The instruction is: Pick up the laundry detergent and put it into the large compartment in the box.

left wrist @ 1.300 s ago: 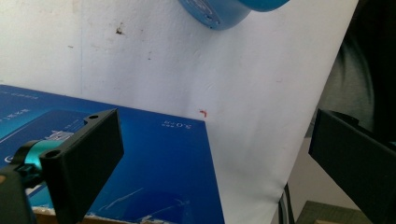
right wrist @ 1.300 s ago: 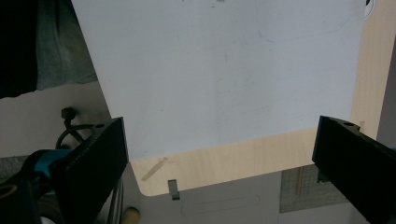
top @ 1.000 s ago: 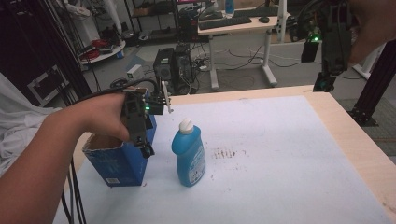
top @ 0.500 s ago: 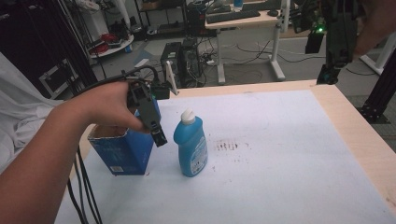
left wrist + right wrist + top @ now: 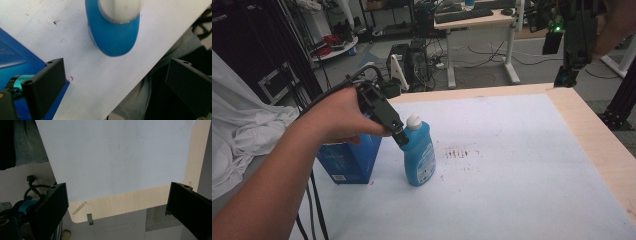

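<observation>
Your left gripper [image 5: 400, 137] has its jaws wide apart with nothing between them; in the left gripper view [image 5: 113, 82] they stand on either side of bare white sheet, with the bottle [image 5: 113, 30] just ahead of them and its white cap [image 5: 120, 10] at the top of that view. From the high view the jaw tips sit right beside the bottle's [image 5: 418, 155] shoulder, just below the cap [image 5: 413, 120]; whether they touch it you cannot tell. Your left hand [image 5: 337, 117] wraps the gripper body, and its black cable loops back toward the bench's far left edge.

The bottle stands upright on the white sheet [image 5: 512, 165], left of the bench's [image 5: 597, 135] middle, nearer the left edge than the right. A blue box [image 5: 349, 160] stands just to its left, close to the left edge, partly behind your hand. A patch of dark smudges [image 5: 460, 152] marks the sheet just to the right of the bottle.

Your right gripper [image 5: 568, 77] hangs in the air above the bench's far right corner, well apart from the bottle, pointing down. In the right gripper view [image 5: 117, 202] its jaws are also wide apart and empty, looking down on the sheet and the wooden border of the bench [image 5: 125, 202].
</observation>
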A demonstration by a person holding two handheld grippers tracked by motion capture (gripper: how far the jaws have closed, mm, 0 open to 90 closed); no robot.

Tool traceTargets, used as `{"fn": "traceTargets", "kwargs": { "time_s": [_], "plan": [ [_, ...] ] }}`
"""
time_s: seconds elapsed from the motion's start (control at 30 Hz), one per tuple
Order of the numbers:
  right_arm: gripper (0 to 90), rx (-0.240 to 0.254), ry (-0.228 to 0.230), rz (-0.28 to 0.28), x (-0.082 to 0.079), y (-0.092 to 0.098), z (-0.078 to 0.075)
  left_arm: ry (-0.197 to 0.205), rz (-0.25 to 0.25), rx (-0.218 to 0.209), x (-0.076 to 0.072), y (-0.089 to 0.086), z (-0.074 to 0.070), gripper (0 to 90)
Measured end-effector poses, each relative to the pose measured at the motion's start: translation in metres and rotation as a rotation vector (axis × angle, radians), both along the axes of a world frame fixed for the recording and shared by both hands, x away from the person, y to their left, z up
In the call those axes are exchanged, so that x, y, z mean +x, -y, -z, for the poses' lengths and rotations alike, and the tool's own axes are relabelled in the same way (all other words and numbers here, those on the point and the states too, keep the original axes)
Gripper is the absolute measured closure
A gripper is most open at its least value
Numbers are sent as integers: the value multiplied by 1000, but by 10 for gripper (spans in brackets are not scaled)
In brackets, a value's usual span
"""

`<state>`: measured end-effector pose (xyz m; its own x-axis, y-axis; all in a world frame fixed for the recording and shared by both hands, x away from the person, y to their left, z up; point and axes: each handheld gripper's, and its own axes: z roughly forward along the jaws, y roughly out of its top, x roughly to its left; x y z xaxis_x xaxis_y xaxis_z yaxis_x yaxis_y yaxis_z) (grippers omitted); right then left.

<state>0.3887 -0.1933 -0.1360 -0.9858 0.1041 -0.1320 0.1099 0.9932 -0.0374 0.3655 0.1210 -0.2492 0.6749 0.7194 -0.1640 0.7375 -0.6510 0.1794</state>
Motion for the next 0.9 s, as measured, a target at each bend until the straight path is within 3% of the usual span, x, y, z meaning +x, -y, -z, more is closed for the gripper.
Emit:
{"fn": "traceTargets", "kwargs": {
  "time_s": [0.03, 0.17, 0.2, 0.47, 0.73, 0.9],
  "plan": [
    [26, 1, -1, -2, 0, 0, 0, 29, -44, -17, 1, 0, 0, 30],
    [26, 1, 0, -3, 0, -2, 0, 64, -78, -43, 2, 2, 1, 30],
    [25, 1, 0, -5, 0, -3, 0, 63, -83, -61, 3, 4, 3, 30],
    [26, -5, -2, -6, 0, -4, 1, 38, -82, -48, 4, 17, 15, 30],
    [26, 0, -2, -10, 0, -5, 2, 24, -91, -8, 15, 31, 24, 30],
    [26, 1, -6, -6, 1, -2, 3, -5, -104, 22, 22, 39, 32, 30]
  ]
}}
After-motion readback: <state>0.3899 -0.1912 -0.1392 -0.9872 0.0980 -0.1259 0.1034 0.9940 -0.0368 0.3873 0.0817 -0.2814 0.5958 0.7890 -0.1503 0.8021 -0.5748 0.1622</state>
